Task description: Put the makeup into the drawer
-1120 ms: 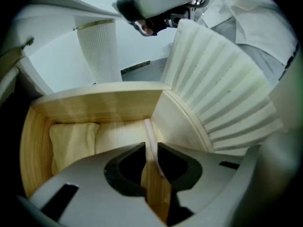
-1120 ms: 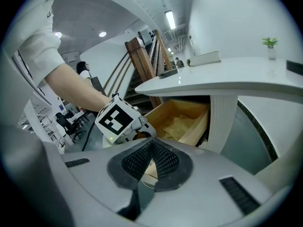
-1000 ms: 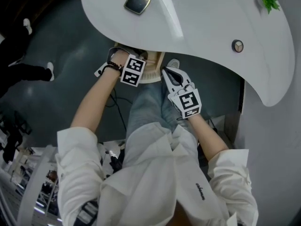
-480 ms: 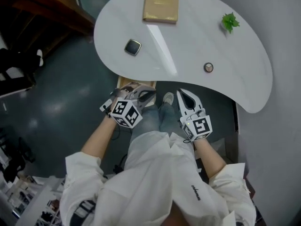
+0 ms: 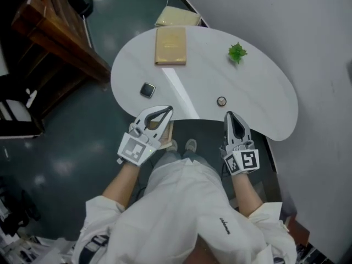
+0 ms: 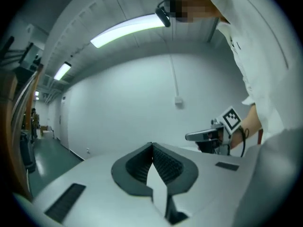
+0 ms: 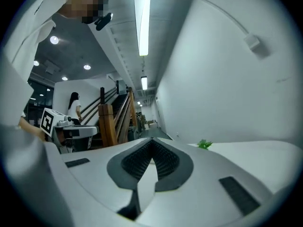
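Left hand-held gripper (image 5: pixel 168 109), right hand-held gripper (image 5: pixel 229 114): jaws closed, empty.
Both hovered at the near edge of the white counter (image 5: pixel 264 95); a dark square compact (image 5: pixel 147 89) lay just beyond the left.

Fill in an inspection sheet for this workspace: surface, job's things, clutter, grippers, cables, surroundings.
surface: white curved table, mostly bare
job's things: dark square compact and small round item on the table; wooden drawer partly seen under its near edge
clutter: tan book, small green plant
grippers: left gripper and right gripper both shut, empty, near the table's edge
cables: thin cable down the wall
surroundings: wooden staircase, dark floor
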The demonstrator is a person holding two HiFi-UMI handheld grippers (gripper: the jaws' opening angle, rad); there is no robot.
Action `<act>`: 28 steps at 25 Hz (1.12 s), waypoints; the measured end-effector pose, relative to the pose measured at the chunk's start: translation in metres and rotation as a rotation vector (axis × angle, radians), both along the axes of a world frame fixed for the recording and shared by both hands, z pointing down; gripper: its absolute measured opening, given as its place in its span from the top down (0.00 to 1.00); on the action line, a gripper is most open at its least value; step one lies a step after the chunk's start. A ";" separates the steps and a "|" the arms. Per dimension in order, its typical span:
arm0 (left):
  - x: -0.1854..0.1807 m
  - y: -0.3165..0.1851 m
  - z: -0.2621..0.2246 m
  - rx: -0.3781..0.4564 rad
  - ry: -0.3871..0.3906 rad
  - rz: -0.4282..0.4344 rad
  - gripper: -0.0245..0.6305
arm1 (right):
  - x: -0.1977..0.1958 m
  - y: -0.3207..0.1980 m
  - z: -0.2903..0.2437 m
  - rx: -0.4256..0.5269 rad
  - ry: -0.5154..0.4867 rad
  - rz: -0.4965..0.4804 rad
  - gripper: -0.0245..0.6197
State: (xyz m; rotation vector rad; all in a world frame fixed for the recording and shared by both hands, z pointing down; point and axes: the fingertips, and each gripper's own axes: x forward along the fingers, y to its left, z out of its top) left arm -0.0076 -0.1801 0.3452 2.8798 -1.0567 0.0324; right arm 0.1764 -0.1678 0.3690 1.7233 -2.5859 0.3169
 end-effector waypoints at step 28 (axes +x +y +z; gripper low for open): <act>-0.093 -0.020 -0.113 0.250 0.068 -0.331 0.92 | 0.097 0.020 -0.106 0.231 -0.033 0.271 0.94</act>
